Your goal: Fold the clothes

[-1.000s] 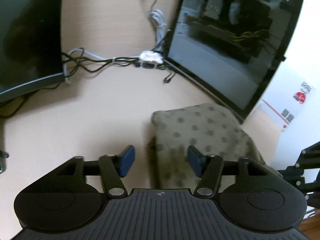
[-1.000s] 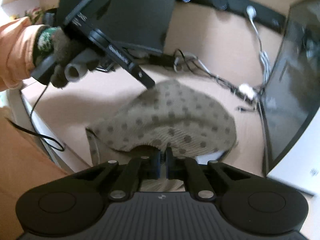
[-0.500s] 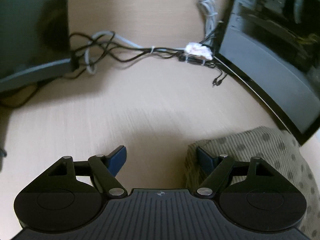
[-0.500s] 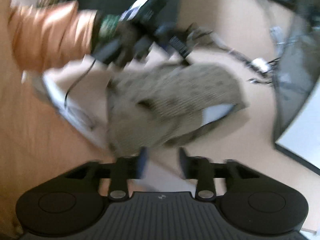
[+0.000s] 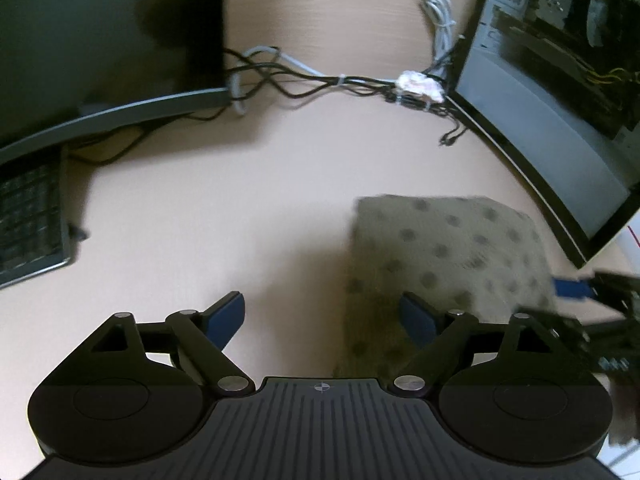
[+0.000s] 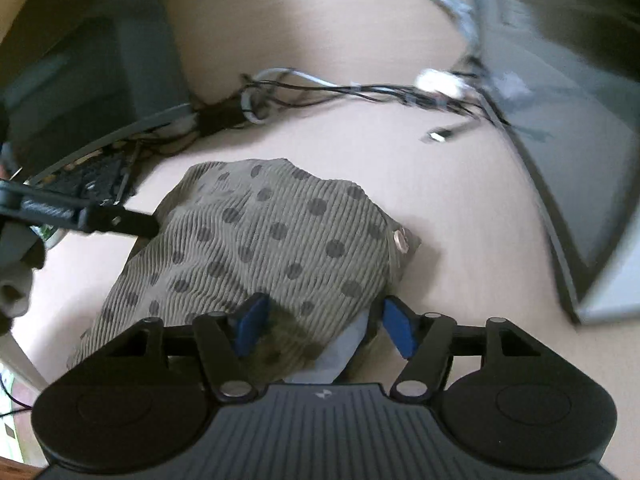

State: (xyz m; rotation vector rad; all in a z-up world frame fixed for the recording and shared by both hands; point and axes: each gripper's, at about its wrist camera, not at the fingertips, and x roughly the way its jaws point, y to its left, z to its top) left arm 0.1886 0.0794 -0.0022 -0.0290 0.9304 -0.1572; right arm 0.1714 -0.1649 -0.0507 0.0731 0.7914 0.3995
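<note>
An olive ribbed garment with dark dots (image 6: pixel 276 240) lies bunched on the pale table, a metal snap (image 6: pixel 400 238) at its right edge and pale lining (image 6: pixel 344 352) showing at its near edge. My right gripper (image 6: pixel 326 328) hovers over that near edge. Its jaws are opening, with cloth lying between the blue pads but not pinched. My left gripper (image 5: pixel 322 318) is open and still widening over bare table. The garment (image 5: pixel 440 248) sits by its right pad. One of the left gripper's fingers (image 6: pixel 120 222) reaches the garment's left edge in the right wrist view.
A dark monitor (image 5: pixel 100 40) and a keyboard (image 5: pixel 28 216) stand at the left. A glass-sided computer case (image 5: pixel 560 80) stands at the right. A bundle of cables (image 5: pixel 320 80) runs along the back. A person's gloved hand (image 6: pixel 16 280) holds the left gripper.
My right gripper went from shut on the garment's edge to open and let it go, then swung sideways. The garment now lies flatter. My left gripper widened and swung away and back.
</note>
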